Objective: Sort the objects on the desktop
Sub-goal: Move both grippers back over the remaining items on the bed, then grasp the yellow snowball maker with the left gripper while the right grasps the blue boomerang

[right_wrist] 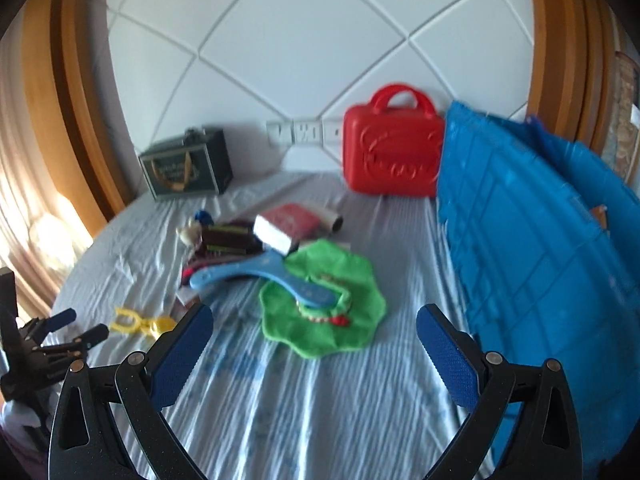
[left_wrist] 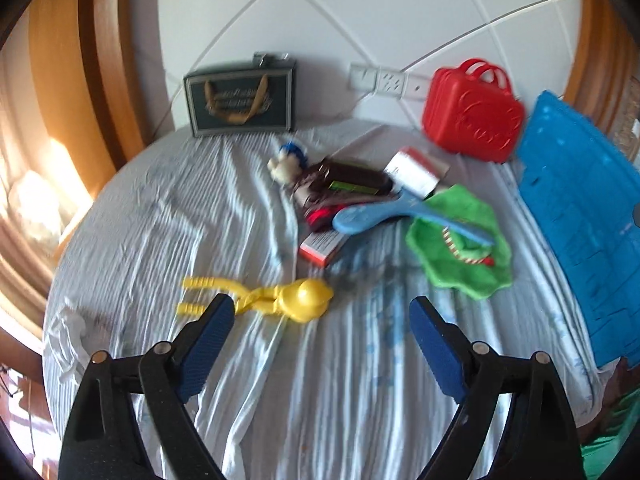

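Observation:
A pile of objects lies mid-table on the wrinkled pale cloth (left_wrist: 200, 216): a blue boomerang-shaped toy (left_wrist: 384, 210) (right_wrist: 260, 276), a green cloth toy (left_wrist: 460, 256) (right_wrist: 320, 312), dark packets (left_wrist: 344, 184), a white-and-red box (left_wrist: 416, 170) (right_wrist: 286, 226) and a small plush figure (left_wrist: 286, 162). A yellow duck-shaped clamp toy (left_wrist: 276, 300) (right_wrist: 140, 325) lies nearer. My left gripper (left_wrist: 322, 312) is open and empty, just behind the yellow toy. It also shows in the right wrist view (right_wrist: 82, 324). My right gripper (right_wrist: 314, 320) is open and empty, over the near edge of the green toy.
A red plastic case (left_wrist: 474, 114) (right_wrist: 394, 152) and a dark gift bag (left_wrist: 240, 98) (right_wrist: 186, 168) stand against the back wall. A blue plastic crate (left_wrist: 580, 216) (right_wrist: 532, 252) stands at the right. Wall sockets (left_wrist: 380, 80) sit between bag and case.

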Demonstrator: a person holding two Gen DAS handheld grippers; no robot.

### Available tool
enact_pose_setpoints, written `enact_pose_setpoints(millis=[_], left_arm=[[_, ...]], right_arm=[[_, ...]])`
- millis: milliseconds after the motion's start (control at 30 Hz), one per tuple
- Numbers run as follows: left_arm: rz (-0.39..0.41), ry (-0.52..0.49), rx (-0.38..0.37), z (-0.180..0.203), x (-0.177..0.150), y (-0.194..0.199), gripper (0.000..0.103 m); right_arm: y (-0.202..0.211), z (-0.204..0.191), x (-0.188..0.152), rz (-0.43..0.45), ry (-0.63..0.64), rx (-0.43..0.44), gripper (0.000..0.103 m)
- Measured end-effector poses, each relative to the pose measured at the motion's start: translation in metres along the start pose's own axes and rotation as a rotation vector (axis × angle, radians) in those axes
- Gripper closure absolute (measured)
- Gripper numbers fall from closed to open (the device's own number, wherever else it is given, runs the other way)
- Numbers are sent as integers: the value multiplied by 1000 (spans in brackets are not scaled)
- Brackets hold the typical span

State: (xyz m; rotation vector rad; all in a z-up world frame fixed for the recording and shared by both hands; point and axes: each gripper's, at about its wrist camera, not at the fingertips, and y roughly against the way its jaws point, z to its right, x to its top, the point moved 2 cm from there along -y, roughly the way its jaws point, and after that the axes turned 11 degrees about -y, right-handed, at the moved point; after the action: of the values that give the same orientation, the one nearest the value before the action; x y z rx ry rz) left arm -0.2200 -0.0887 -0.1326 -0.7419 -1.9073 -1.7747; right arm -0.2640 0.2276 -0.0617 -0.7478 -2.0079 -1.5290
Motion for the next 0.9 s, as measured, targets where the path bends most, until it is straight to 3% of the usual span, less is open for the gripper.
enact_pose_setpoints(millis=[400,667,767,900], left_arm=[[-179,64,1,-13,-20,-97,37],[-234,71,16,3,-10,-147,38],[-269,64,39,6,-9,-164,48],[-233,40,65,7,-1,-167,62]], right_arm=[[-112,14,-4,-210,9,-22,0],[-176,18,5,-304,51,-2,0],[-196,14,7,-330,65,10,0],[-226,1,10,-363,91,39,0]])
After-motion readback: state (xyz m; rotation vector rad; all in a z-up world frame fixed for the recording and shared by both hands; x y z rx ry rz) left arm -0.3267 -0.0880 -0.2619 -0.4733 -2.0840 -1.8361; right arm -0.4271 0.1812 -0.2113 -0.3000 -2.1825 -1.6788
